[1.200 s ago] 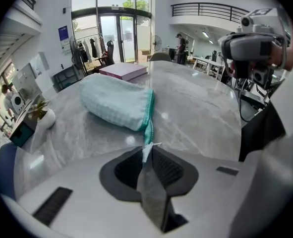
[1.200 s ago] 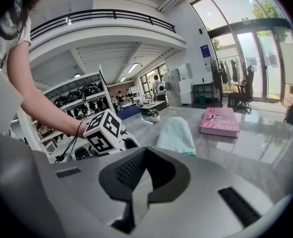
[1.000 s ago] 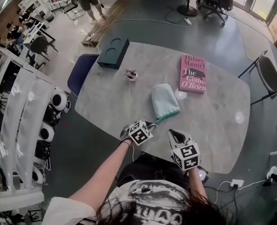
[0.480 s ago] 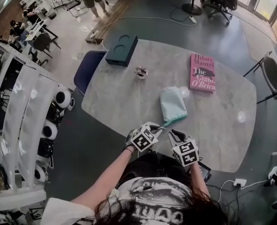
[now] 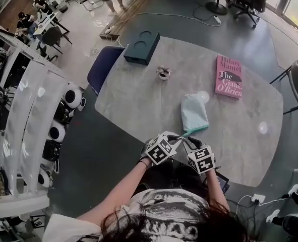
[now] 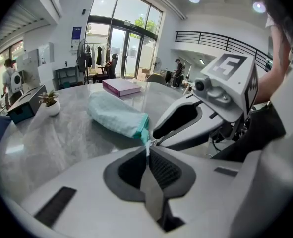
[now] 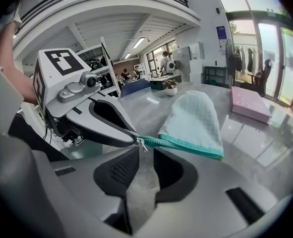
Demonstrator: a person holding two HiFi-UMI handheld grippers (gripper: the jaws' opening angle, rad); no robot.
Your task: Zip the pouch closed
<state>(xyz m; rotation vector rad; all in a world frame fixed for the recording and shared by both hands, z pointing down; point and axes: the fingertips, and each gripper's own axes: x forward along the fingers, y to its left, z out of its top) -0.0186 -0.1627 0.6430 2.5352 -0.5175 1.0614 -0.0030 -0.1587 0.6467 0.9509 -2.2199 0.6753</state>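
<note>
Pouch (image 5: 194,114) lies flat on the table (image 5: 138,100), stretching away just ahead of both sets of fingertips, with its teal zip (image 7: 186,145) along the edge nearest them. Left gripper (image 6: 147,150) has just been closing. Its jaws are now all but together, pinching a thin teal strip at the near end of the zip, right at their tips. Whether that strip is tape end or tab, I can't tell. Right gripper (image 7: 145,155) shows its jaws well apart with nothing in them. The small metal pull (image 7: 142,145) hangs just beyond its tips, close against the left gripper's tips.

This looks like the set-up step: 1 end anchored, no zipping under way. How far the zip stands open can't be made out.

Next move, as I judge it, is for the right fingers to ease forward and close on the pull, or on the fabric beside it if the left already has the tab. Then the 2 grippers draw apart along the zip line, keeping it taut so the slider doesn't jam.
</note>
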